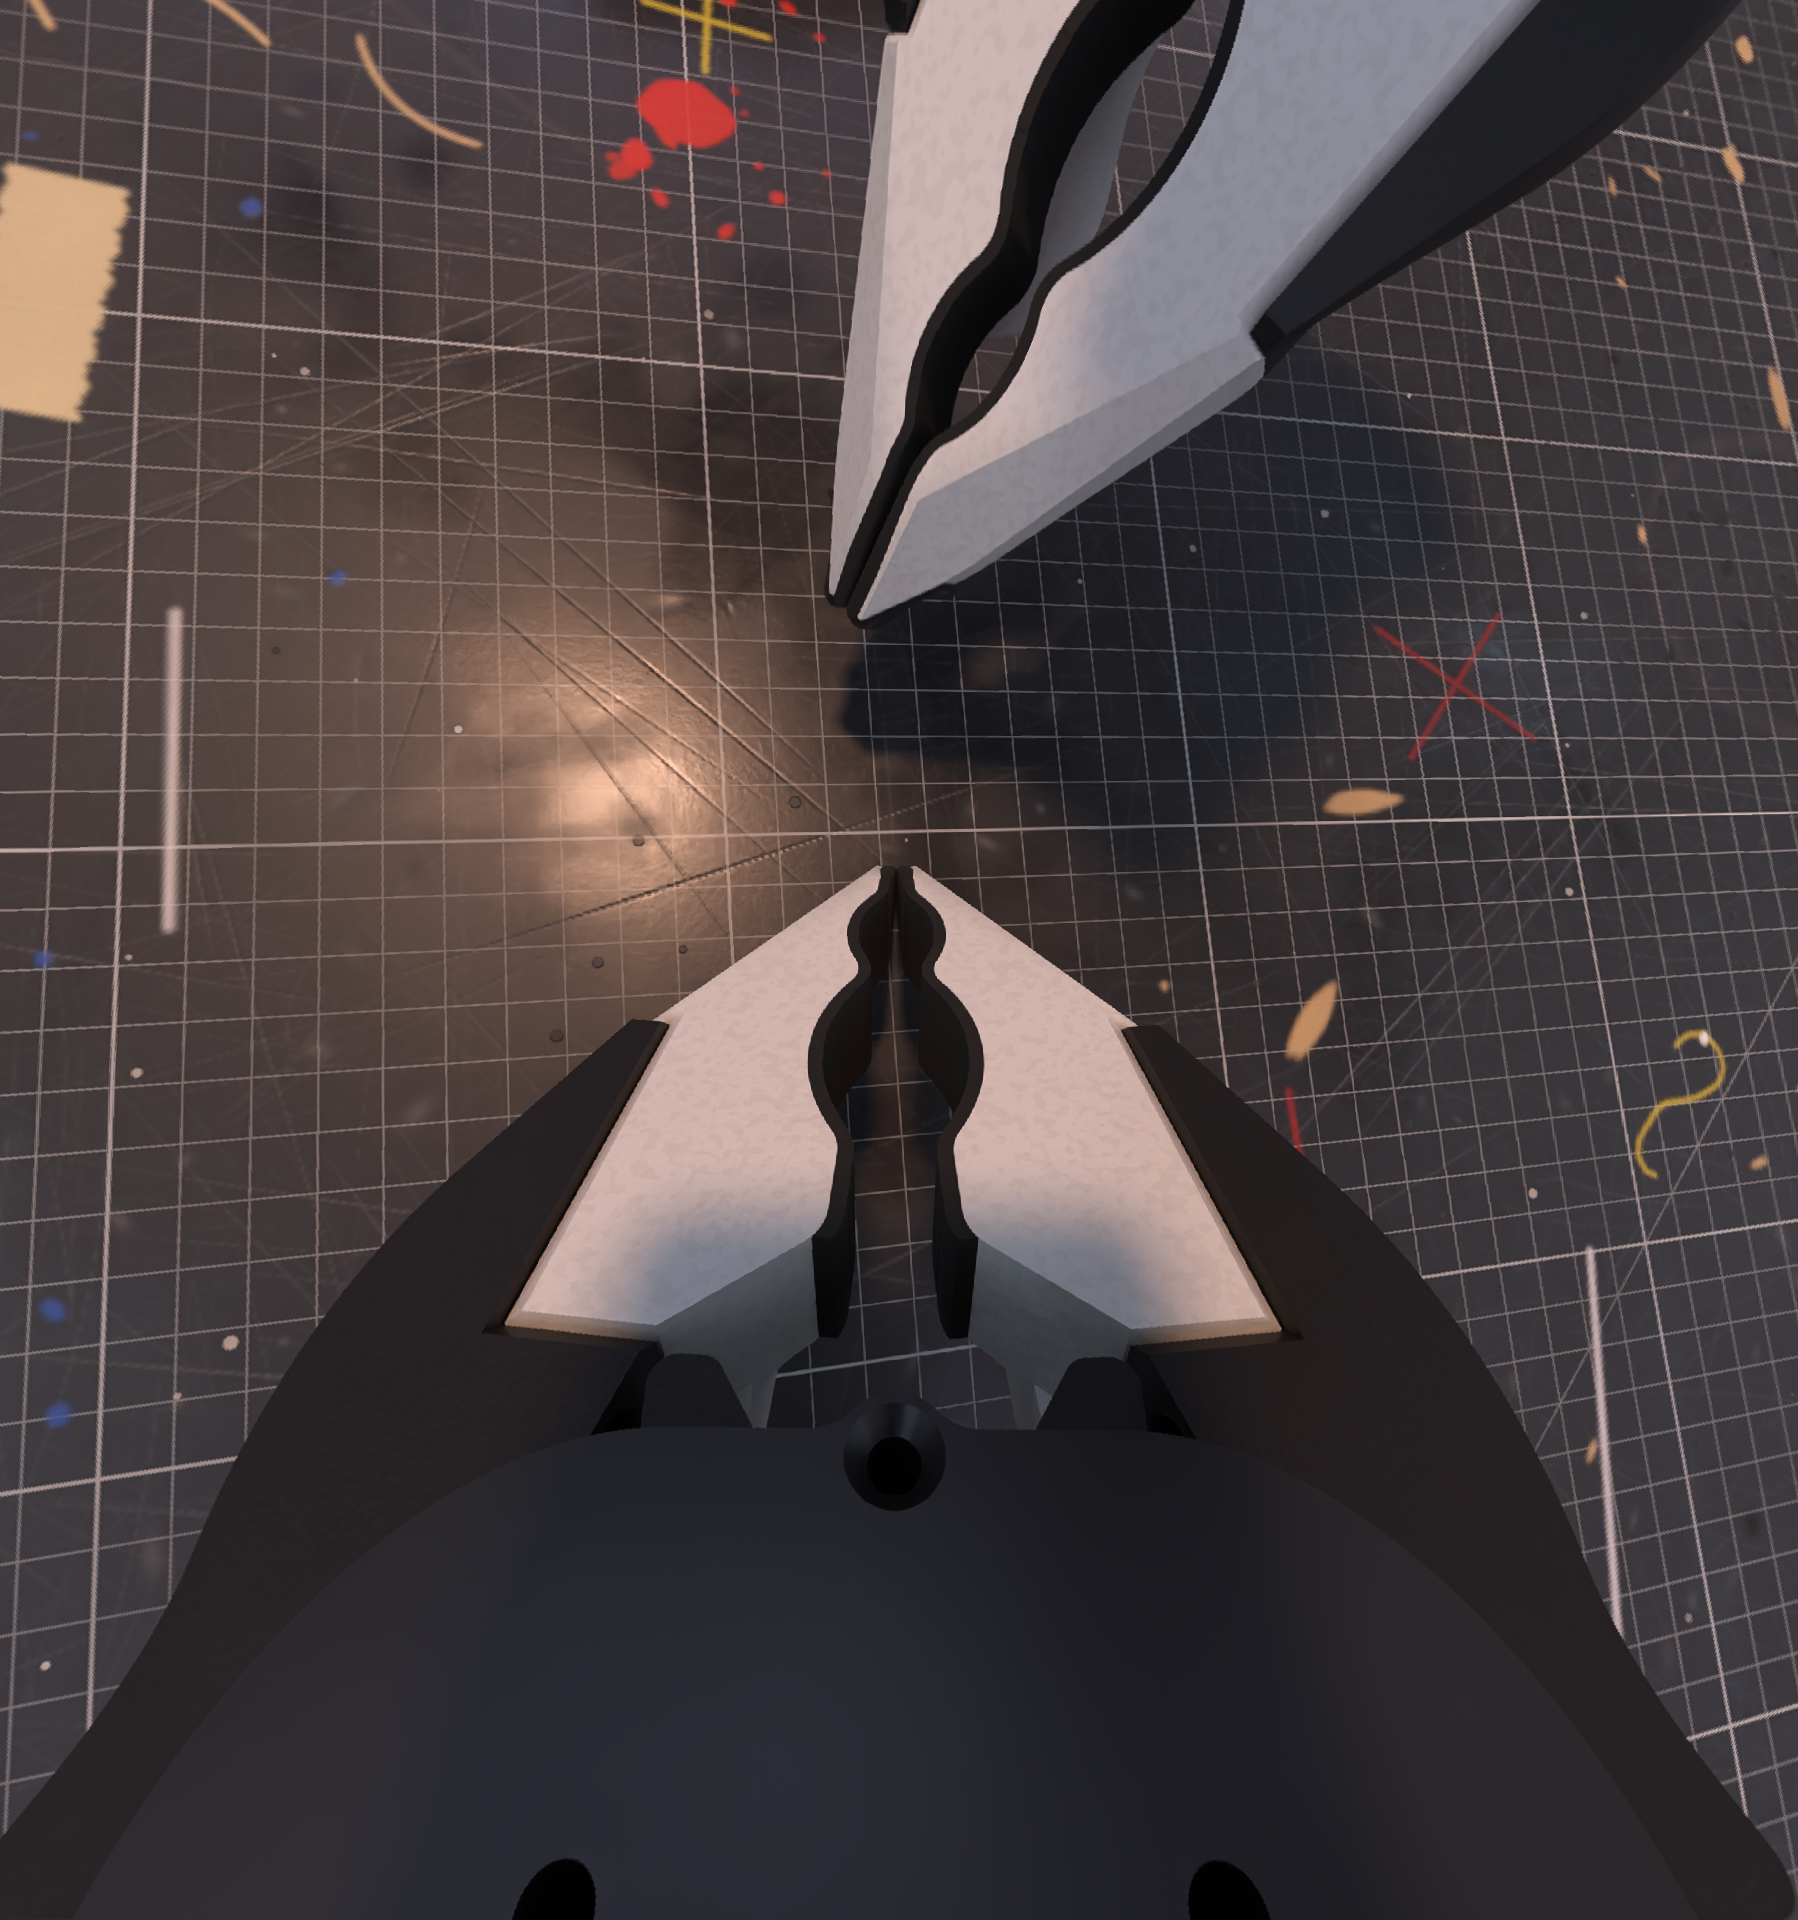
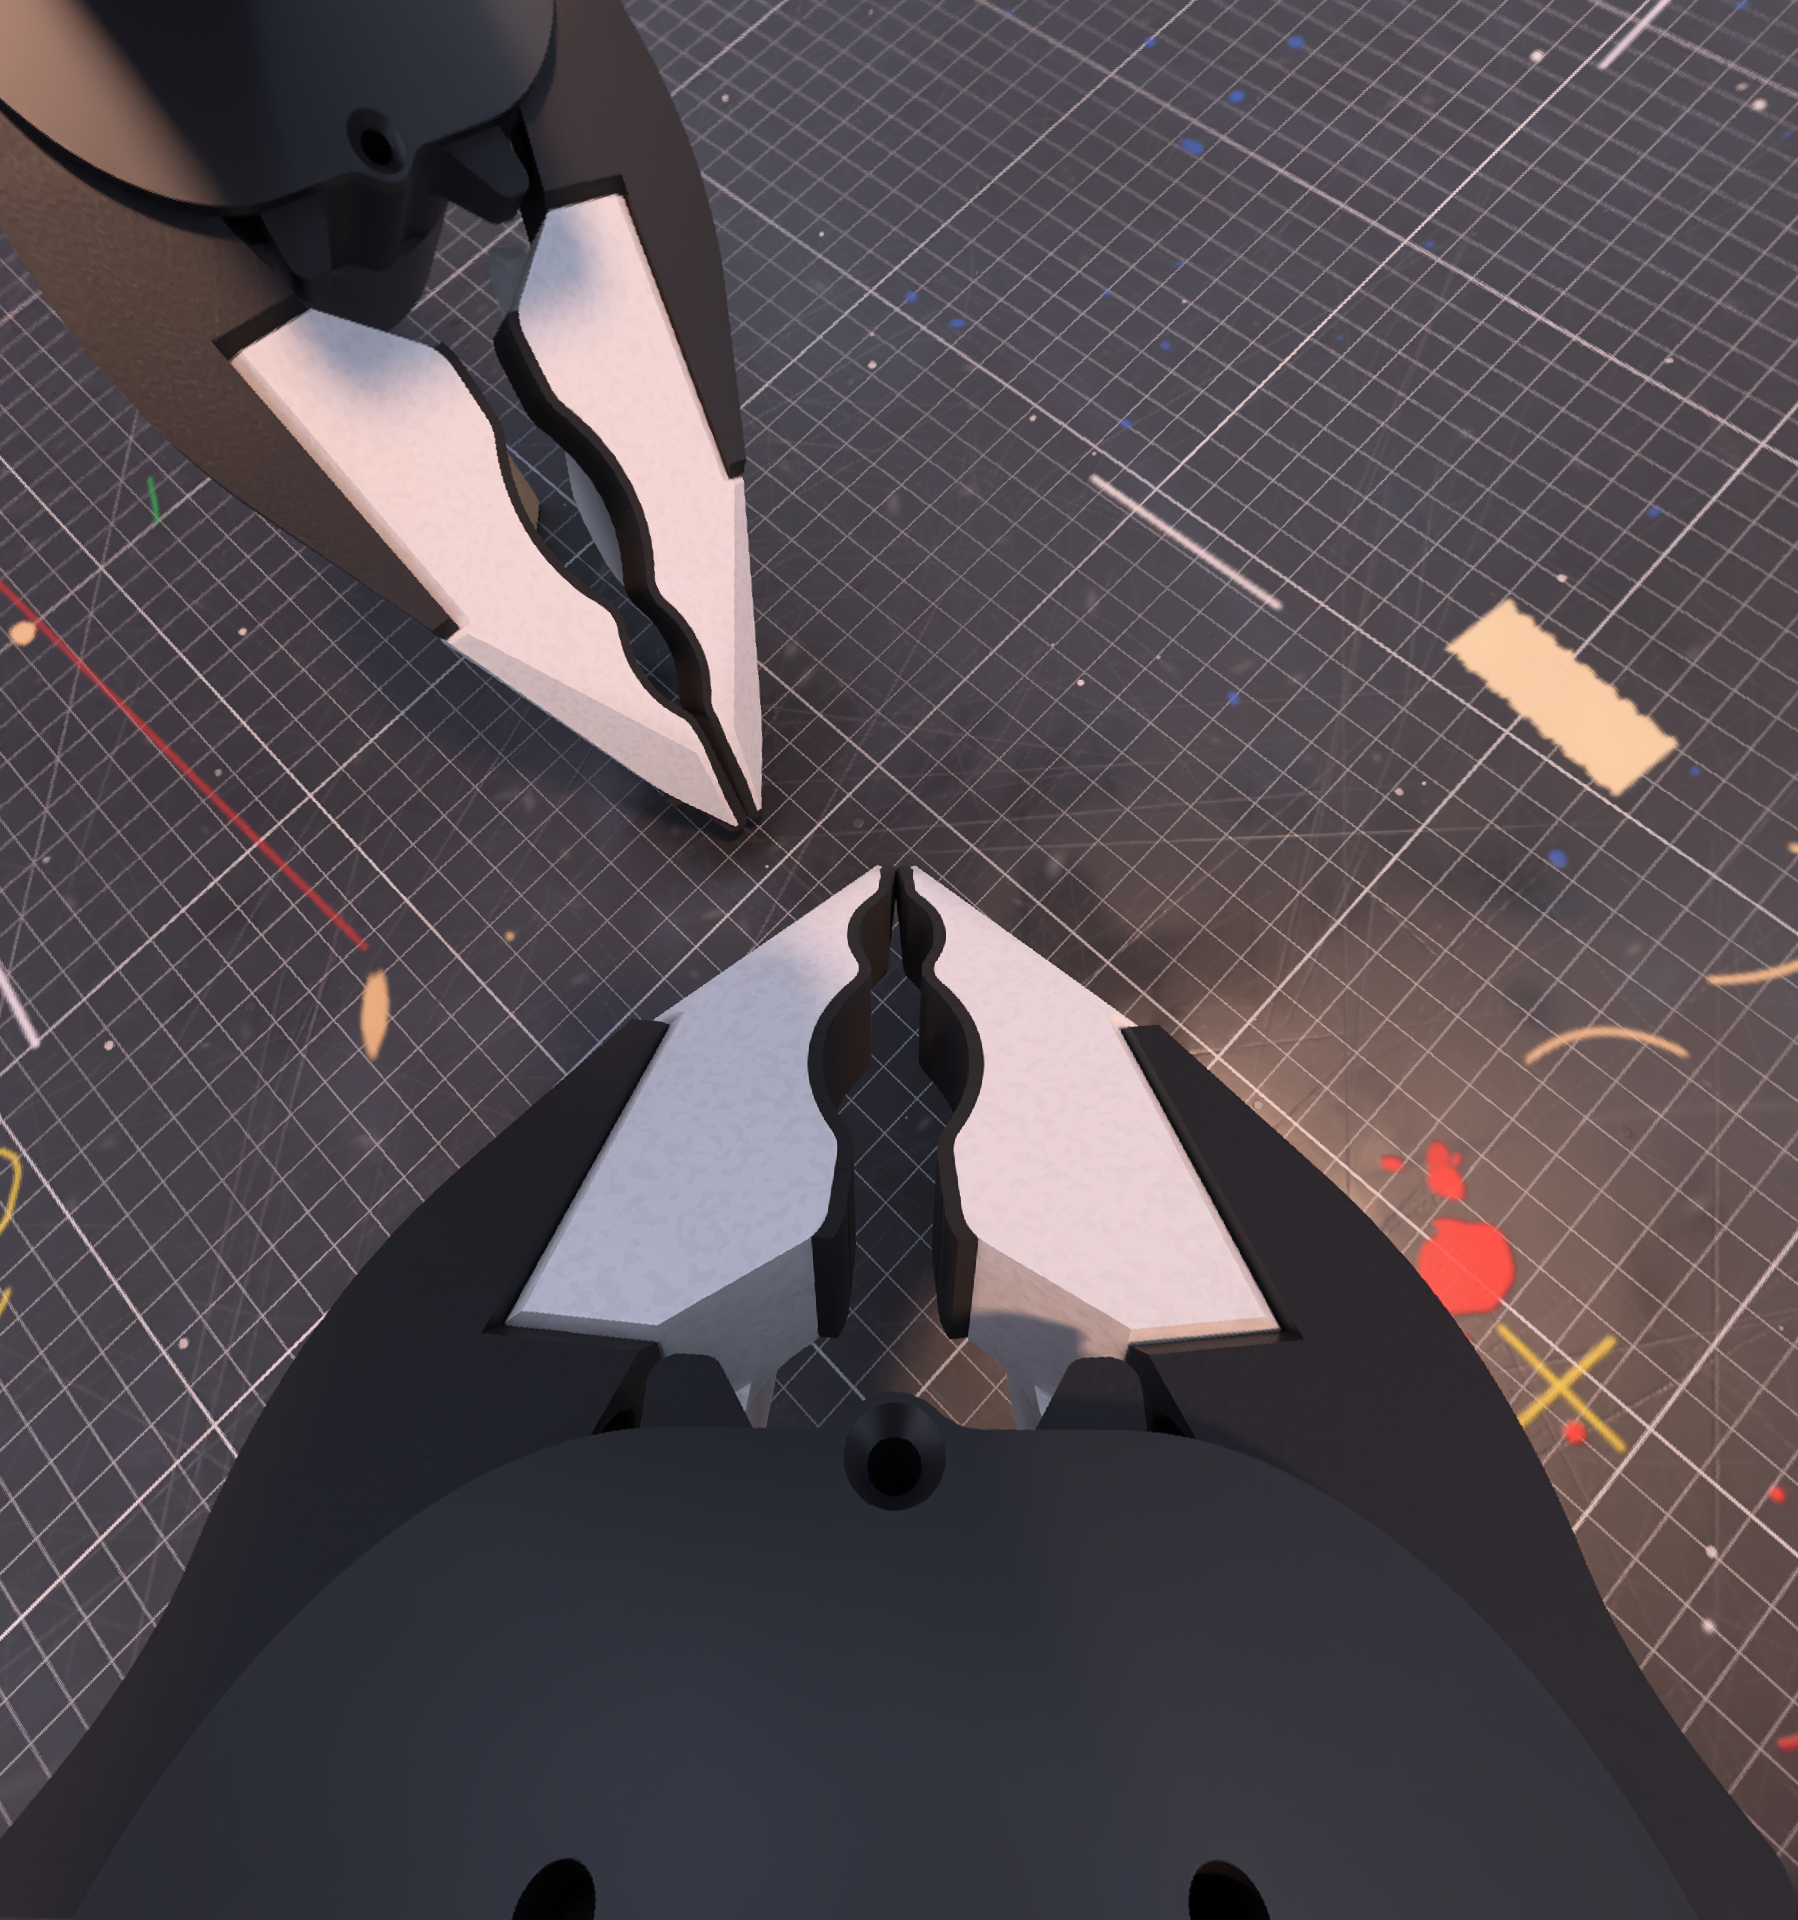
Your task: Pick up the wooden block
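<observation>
Left gripper: the black two-finger gripper with white, bumpy-edged finger plates point(image 1: 895, 871) points down at the mat. Its two tips touch, so it is pinched closed with nothing between them.

Right gripper: the second black gripper with the same white finger plates point(image 2: 895, 871) also points down at the mat. Its tips meet too, so it is closed on nothing.

How they sit: in the left wrist view the right gripper point(image 1: 851, 608) comes in from the top right, and its tip is near the left gripper's tip but apart from it. In the right wrist view the left gripper point(image 2: 747, 816) comes in from the top left, with its tip just beside the right gripper's tip and not touching it.

Wooden block: neither view shows it, so I cannot tell where it is.

Mat: a dark grey cutting mat with thin white grid lines point(image 1: 355, 1091) lies under both grippers. It is full of scratches.

Marks on the mat: a red paint splat point(image 1: 685, 114), a flat tan patch with wavy edges point(image 1: 38, 296), a thin red cross point(image 1: 1456, 686) and a yellow squiggle point(image 1: 1684, 1101). The right wrist view shows the same red splat point(image 2: 1464, 1262), the tan patch point(image 2: 1560, 698) and a long red line point(image 2: 168, 748).
</observation>
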